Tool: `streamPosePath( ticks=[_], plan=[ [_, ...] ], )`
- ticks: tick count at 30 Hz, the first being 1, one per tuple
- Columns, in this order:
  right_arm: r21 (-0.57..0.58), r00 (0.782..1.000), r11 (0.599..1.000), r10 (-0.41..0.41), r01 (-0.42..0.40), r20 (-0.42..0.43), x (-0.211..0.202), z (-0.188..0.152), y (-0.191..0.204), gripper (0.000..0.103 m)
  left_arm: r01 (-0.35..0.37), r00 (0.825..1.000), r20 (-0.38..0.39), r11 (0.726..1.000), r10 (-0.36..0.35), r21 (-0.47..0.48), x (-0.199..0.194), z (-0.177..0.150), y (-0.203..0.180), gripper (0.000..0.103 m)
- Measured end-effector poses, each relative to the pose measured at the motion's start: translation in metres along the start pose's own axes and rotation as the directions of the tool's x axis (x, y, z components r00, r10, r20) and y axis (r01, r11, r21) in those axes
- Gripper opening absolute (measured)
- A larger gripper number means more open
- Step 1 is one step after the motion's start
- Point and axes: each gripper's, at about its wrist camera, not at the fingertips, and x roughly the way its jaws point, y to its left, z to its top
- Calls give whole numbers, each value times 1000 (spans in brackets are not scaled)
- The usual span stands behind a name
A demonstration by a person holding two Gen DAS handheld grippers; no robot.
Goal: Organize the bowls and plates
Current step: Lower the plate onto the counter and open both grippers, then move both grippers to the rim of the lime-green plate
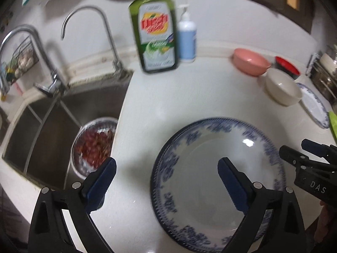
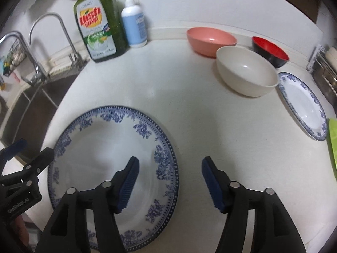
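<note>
A large blue-and-white plate [image 1: 200,168] [image 2: 101,147] lies flat on the white counter, seemingly on another plate of the same pattern. My left gripper [image 1: 166,181] stands open above its left rim, one finger over the counter and one over the plate. My right gripper [image 2: 170,181] stands open above its right rim, nothing between the pads. A smaller blue-and-white plate [image 2: 303,105] [image 1: 316,105] lies at the far right. A cream bowl [image 2: 246,73] [image 1: 282,88], a pink bowl [image 2: 210,40] [image 1: 250,61] and a red-and-black bowl [image 2: 271,50] [image 1: 287,67] stand at the back right.
A steel sink [image 1: 52,122] with two taps lies to the left, holding a clear bowl of red fruit [image 1: 94,145]. A green dish-soap bottle [image 2: 99,25] and a pump bottle [image 2: 133,23] stand by the wall. A green item [image 2: 332,145] lies at the right edge, beside a metal rack [image 2: 324,63].
</note>
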Motion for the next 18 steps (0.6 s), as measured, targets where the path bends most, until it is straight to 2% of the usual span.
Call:
streamPosePath(
  ticks=[8,18],
  plan=[
    [98,994,993,-68,59,85,-44,-2,-29,78,101,992,69,990,-108,94,-22,20,-33,103],
    [236,964,956,-215,174,159,-92,-11,-80,79,208,963,123,953,-238,220,-47,38,-91,103]
  ],
)
